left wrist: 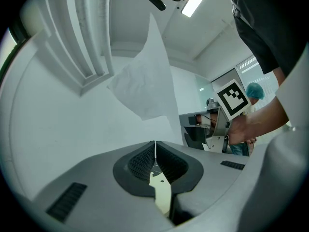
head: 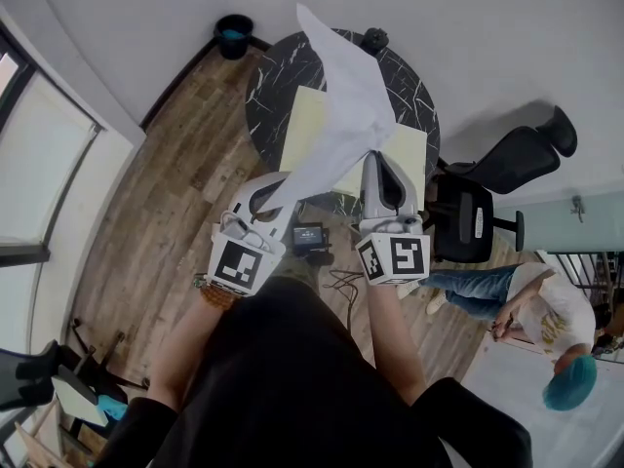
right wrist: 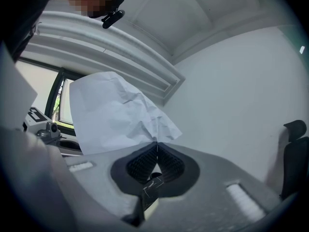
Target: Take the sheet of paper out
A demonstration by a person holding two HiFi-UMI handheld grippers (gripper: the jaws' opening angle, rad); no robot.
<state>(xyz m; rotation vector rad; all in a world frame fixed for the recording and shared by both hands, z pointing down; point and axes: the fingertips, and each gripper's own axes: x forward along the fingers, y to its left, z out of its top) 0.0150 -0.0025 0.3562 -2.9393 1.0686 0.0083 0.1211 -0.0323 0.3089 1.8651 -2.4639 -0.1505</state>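
The sheet of paper (head: 343,105) is held up toward twelve o'clock over the table (head: 269,84), its lower edge pinched in the tightly closed left gripper (head: 271,195) and right gripper (head: 378,164), likely to lift it clear.

White sheet of paper (head: 343,105), black white-veined table (head: 276,78), pale yellow folder (head: 302,130), brown floor (head: 166,213)

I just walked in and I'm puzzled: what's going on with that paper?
A person holds a claw in each hand. The left claw and the right claw are both shut on one crumpled white sheet of paper, held up above a round dark table where a pale yellow folder lies.
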